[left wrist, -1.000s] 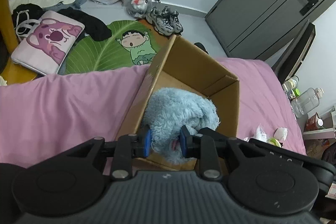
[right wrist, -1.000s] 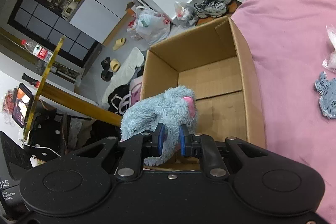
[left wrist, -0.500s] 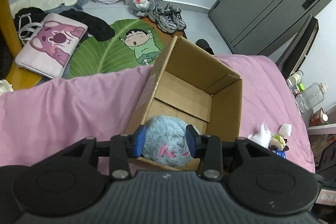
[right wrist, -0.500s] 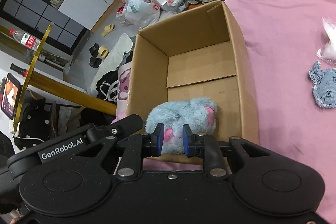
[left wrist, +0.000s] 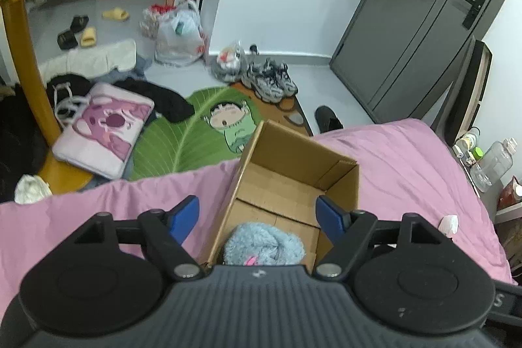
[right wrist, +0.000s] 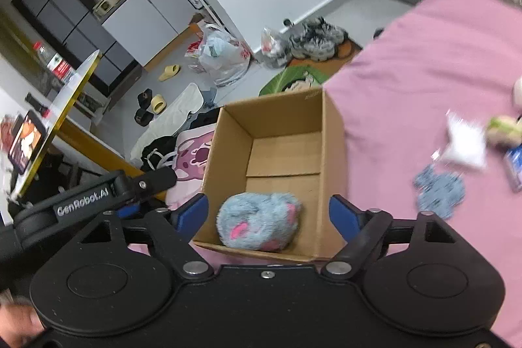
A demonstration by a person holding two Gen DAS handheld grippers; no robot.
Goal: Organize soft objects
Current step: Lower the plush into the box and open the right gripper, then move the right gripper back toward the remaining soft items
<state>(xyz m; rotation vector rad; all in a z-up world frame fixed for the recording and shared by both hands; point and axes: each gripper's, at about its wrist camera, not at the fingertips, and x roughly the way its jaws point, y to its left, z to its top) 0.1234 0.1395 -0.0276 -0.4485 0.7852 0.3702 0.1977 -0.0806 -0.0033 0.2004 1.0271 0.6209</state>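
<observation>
On the pink bed (right wrist: 424, 61), open cardboard box (right wrist: 332, 158), fluffy blue plush toy (right wrist: 259, 222) lying at its near end, left gripper (left wrist: 257, 212) and right gripper (right wrist: 269, 209) both spread wide, grasping nothing, 2 sets of blue fingertips (right wrist: 192, 211) above the box's near end.

one cardboard box (right wrist: 332, 172), one blue plush toy (right wrist: 259, 220), two open claws (left wrist: 257, 214) (right wrist: 269, 211)

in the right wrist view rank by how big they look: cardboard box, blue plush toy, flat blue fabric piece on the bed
1. cardboard box
2. blue plush toy
3. flat blue fabric piece, blurred; it only looks smaller.
</observation>
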